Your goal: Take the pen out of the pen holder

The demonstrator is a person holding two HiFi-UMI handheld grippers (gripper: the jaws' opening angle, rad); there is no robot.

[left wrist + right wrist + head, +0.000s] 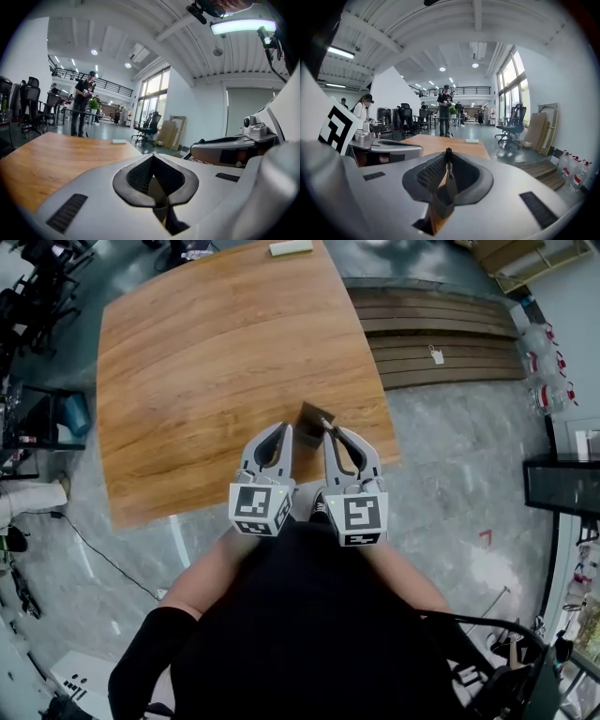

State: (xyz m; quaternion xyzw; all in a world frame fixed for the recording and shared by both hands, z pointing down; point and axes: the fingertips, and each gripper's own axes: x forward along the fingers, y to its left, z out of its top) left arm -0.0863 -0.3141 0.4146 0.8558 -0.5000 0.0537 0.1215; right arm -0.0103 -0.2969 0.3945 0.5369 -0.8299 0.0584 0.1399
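Note:
A dark pen holder [309, 415] stands near the front right corner of the wooden table [206, 362]. A pen [325, 422] sticks up from it. My right gripper [331, 432] is at the pen's top. In the right gripper view the jaws [448, 151] meet around the pen [448, 169], whose dark tip pokes out above them, with the holder [440, 201] below. My left gripper [285, 430] is shut and holds nothing, just left of the holder. Through its jaws [153, 155] a bit of the holder [157, 187] shows.
A white block [291, 247] lies at the table's far edge. Wooden steps [441, 338] lie to the right of the table, and office chairs [37, 296] stand at the left. A person in black [445, 110] stands beyond the table.

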